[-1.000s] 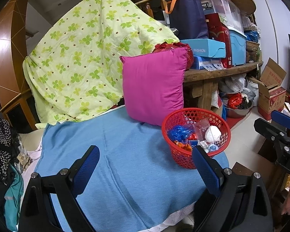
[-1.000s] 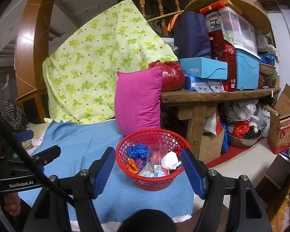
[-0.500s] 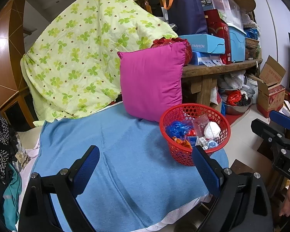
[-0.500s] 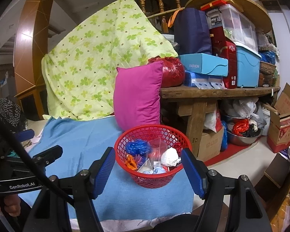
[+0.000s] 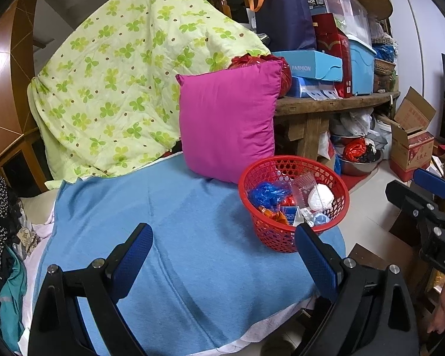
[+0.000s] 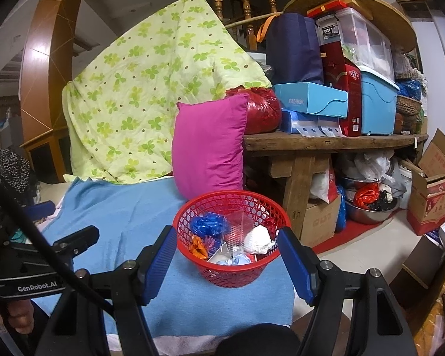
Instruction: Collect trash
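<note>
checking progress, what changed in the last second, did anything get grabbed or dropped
Both grippers pulled back a little from the red basket, so more of the blue blanket shows. Nothing was grabbed or let go: the left gripper and right gripper stay open and empty. The trash in the basket and the pink pillow are unmoved.

One red plastic basket [image 6: 233, 270] sits on one blue blanket [image 5: 169, 237]. Inside it: one blue crumpled plastic bag [image 6: 207, 225], one white crumpled wad [image 6: 258, 238], one clear plastic wrapper [image 6: 240, 222], one orange scrap [image 6: 199, 245]; other small pieces are too jumbled to count. One magenta pillow [image 5: 228, 121], one green clover-print quilt [image 5: 127, 89]. Two cardboard boxes [image 6: 434, 190] at right. Two grippers: left gripper [image 5: 222, 259], right gripper [image 6: 227, 262].
</note>
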### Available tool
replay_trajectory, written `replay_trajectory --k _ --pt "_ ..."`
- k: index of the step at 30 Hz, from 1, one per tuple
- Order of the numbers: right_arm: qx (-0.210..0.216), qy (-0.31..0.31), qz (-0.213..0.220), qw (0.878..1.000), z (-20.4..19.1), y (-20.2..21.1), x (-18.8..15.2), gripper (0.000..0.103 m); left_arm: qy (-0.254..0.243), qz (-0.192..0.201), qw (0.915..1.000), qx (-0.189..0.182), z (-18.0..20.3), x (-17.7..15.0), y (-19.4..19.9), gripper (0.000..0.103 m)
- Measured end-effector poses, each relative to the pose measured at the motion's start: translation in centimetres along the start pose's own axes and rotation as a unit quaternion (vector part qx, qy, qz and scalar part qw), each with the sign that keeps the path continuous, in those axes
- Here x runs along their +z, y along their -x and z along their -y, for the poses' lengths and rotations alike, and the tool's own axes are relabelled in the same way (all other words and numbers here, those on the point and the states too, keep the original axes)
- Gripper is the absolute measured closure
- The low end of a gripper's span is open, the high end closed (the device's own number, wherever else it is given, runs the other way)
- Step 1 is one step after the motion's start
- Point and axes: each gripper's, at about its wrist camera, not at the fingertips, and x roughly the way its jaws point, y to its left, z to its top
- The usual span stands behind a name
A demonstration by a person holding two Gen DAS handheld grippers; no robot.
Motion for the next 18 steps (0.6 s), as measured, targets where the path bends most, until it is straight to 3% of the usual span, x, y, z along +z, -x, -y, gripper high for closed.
replay_trajectory --k 18 --pt "0.006 0.014 -0.003 1.0 -1.9 -0.4 0.2 0.029 0.009 -0.007 0.9999 0.003 -1.3 -0.8 -0.3 0.007"
